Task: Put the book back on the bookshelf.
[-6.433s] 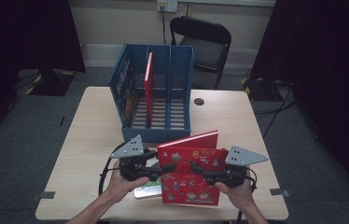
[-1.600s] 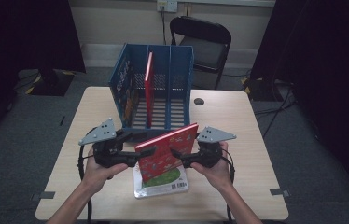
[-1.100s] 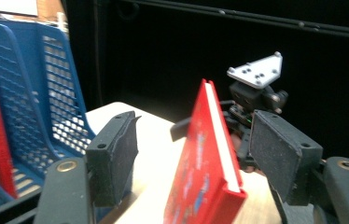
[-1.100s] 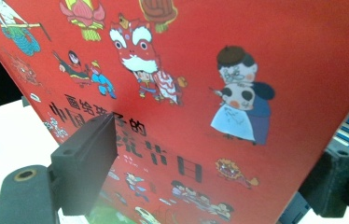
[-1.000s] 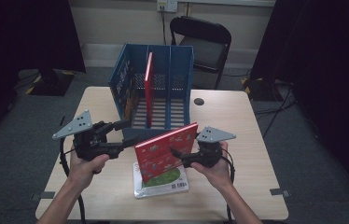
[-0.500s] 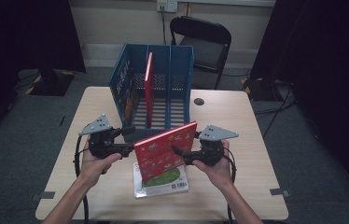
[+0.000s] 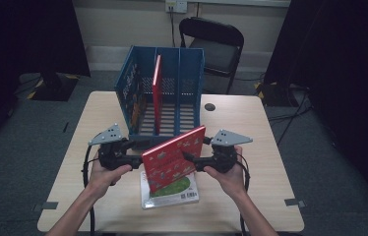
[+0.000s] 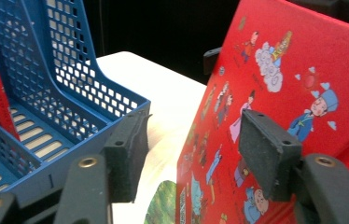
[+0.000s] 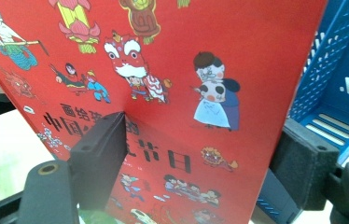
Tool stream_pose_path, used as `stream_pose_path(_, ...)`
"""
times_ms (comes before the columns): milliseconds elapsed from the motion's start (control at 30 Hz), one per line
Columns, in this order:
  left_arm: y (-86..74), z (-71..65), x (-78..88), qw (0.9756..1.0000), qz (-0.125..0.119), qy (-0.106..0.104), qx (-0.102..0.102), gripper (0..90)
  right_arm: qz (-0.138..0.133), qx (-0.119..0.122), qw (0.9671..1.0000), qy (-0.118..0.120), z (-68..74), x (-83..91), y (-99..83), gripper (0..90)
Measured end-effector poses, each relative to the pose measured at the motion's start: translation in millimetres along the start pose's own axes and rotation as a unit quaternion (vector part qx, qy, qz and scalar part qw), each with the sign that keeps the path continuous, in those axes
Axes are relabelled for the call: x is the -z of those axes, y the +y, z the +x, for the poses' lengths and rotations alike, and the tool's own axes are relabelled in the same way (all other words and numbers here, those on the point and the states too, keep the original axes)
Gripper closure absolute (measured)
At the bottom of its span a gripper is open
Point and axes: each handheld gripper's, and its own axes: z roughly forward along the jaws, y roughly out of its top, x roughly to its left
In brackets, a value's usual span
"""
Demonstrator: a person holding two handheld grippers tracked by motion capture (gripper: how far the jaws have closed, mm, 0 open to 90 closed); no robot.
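My right gripper (image 7: pixel 188 158) is shut on the right edge of a red picture book (image 7: pixel 172 157) and holds it tilted up off the table; its jaws have just tightened slightly. In the right gripper view, its pads (image 9: pixel 98 158) sit on either side of the book's cover (image 9: pixel 186 56). My left gripper (image 7: pixel 138 161) is at the book's left edge. Its jaws have just been closing and are still open. In the left gripper view, the red cover (image 8: pixel 303 70) stands by the right pad (image 8: pixel 266 154), with a gap to the left pad.
A second book (image 7: pixel 172 189) with a white and green cover lies flat under the held one. A blue divided rack (image 7: pixel 192 73) stands behind, with a red book (image 7: pixel 156 93) upright in it. A small dark disc (image 7: pixel 209 106) lies on the table (image 7: pixel 251 128). A chair (image 7: pixel 214 44) stands beyond.
My left gripper has come down and to the right, from a raised spot at the left to the red book's left edge. The right gripper and the book have stayed put.
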Motion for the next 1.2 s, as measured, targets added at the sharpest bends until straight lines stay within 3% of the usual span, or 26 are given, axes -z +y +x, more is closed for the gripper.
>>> stream_pose_path(133,-0.6,-0.8,-0.8,0.9999,-0.001,-0.01,0.003,45.3,0.001,0.003,0.9999,0.01,0.0,-2.7,0.9,22.7)
stream_pose_path(267,-0.4,-1.4,-1.2,1.0,0.001,-0.006,0.001,41.7,0.003,0.001,0.9999,0.013,-0.4,-5.5,2.0,18.4)
stream_pose_path(633,-1.2,0.5,-2.6,0.9997,0.002,-0.023,0.012,43.3,0.003,0.008,0.9999,0.009,1.6,-7.4,3.4,16.2)
stream_pose_path(867,-5.0,3.2,-5.9,0.9993,0.008,-0.029,0.022,41.6,-0.015,-0.001,0.9999,0.004,1.2,-4.4,6.6,16.4)
stream_pose_path(1200,-5.0,-4.8,-11.8,0.9987,0.018,-0.047,0.006,43.1,-0.016,-0.004,0.9998,0.006,0.1,-7.1,7.5,18.7)
